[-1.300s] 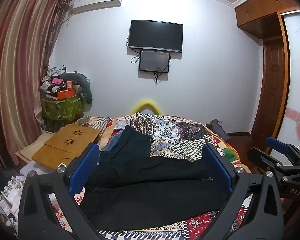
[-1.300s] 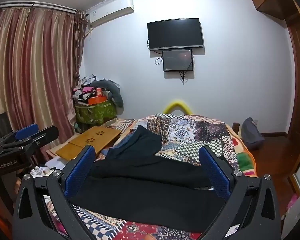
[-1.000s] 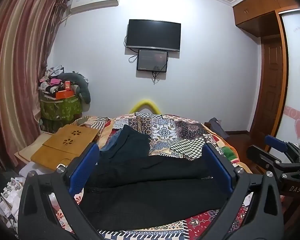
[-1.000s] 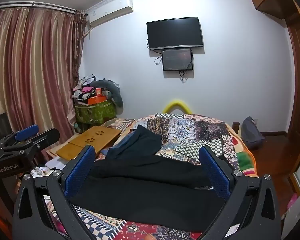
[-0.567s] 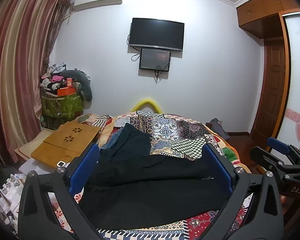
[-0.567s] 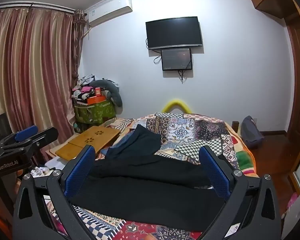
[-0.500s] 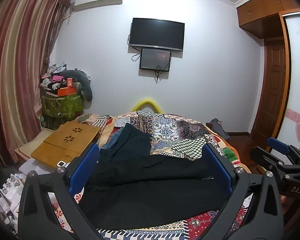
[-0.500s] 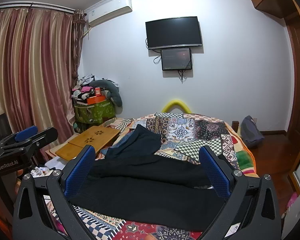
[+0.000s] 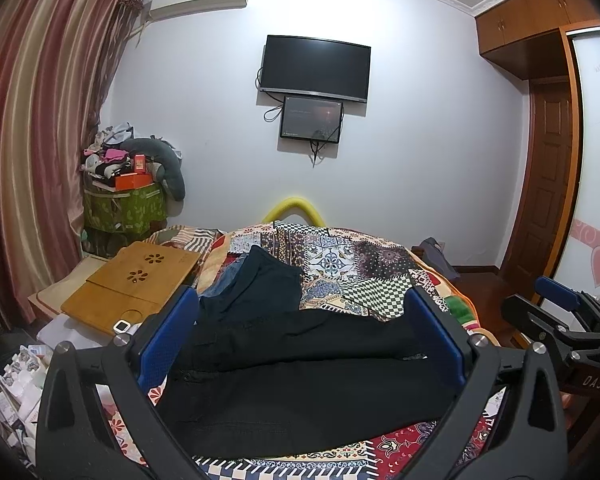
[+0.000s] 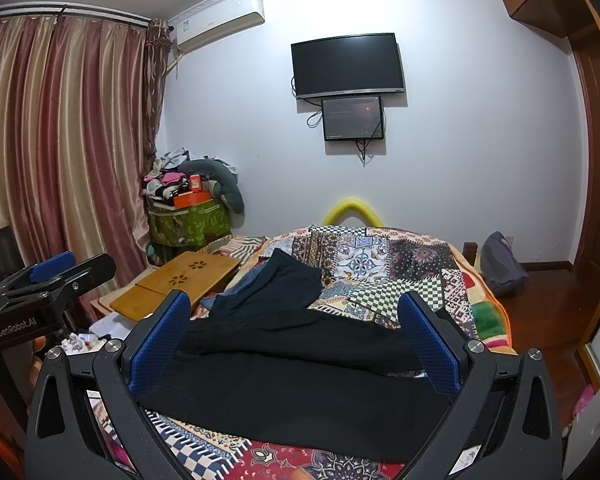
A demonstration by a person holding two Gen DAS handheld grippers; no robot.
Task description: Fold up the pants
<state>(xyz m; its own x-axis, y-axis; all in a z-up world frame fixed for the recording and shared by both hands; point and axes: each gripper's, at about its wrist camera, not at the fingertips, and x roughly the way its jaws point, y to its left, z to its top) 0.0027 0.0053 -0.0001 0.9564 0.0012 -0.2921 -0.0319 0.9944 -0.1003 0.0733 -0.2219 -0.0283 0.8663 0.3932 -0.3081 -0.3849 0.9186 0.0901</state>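
Black pants [image 9: 300, 376] lie spread across the near end of a bed with a patchwork cover [image 9: 352, 264]; they also show in the right wrist view [image 10: 300, 372]. Another dark garment [image 9: 260, 280] lies beyond them over something blue. My left gripper [image 9: 300, 344] is open and empty, held above the pants. My right gripper [image 10: 296, 340] is open and empty, also above the pants. Each gripper shows at the edge of the other's view: the right gripper [image 9: 560, 320], the left gripper [image 10: 48, 280].
A wooden lap table [image 9: 136, 276] sits left of the bed. A green box piled with clutter [image 9: 124, 200] stands by the curtain [image 9: 32, 160]. A TV [image 9: 316, 68] hangs on the far wall. A door [image 9: 548, 184] and a grey bag [image 10: 500, 264] are to the right.
Both views shifted only slightly; the grippers stay open above the pants and the pants have not moved.
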